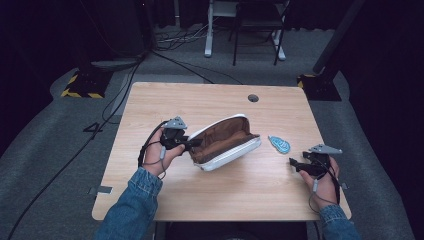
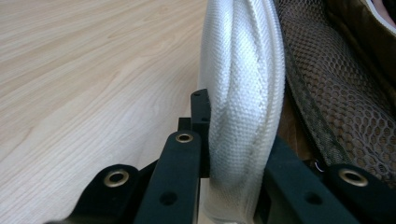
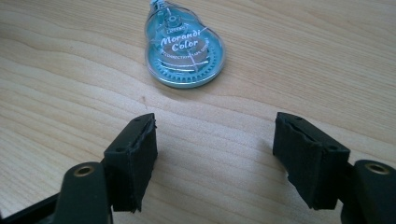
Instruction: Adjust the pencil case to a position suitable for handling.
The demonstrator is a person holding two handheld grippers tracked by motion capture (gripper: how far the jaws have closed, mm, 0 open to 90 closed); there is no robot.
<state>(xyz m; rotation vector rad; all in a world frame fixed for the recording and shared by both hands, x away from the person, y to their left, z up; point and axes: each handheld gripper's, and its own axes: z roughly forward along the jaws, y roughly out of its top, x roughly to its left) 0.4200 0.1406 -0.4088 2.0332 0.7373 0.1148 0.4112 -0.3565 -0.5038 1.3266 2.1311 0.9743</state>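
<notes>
Dark room, grey carpet, light wooden table (image 1: 150,195) with a round cable hole at the far edge.

White woven-fabric zip pouch with brown lining (image 1: 225,142) lying mid-table, mouth gaping. Left gripper (image 1: 192,143) clamped on the pouch's near end; in the left gripper view, the white rim fabric (image 2: 243,93) squeezed flat between both black jaws, mesh inner pocket (image 2: 345,107) just past the right jaw. Nothing visible inside the brown compartment from the high view; mesh pocket contents impossible to tell.

Right gripper (image 1: 295,165) parked near the right table edge, jaws roughly half apart, holding nothing. Teal transparent teardrop correction-tape dispenser marked "Morandi Color" (image 3: 184,49) straight ahead of those jaws, apart from them, flat on the wood. In the high view, same dispenser (image 1: 279,144) between right gripper and pouch mouth, touching neither.

Handling, as judged:
- Pouch: soft, light, floppy. Rim grip fine for propping the mouth open, likely to sag or fold if lifted by one end.
- Dispenser: small, light, rigid plastic shell, smooth and probably slippery. Best pinched across the wide round body, flat faces against the pads; narrow tip end likely to squirt out.
- Probably headed for the open pouch; mouth wide enough, pointed toward the right gripper.
</notes>
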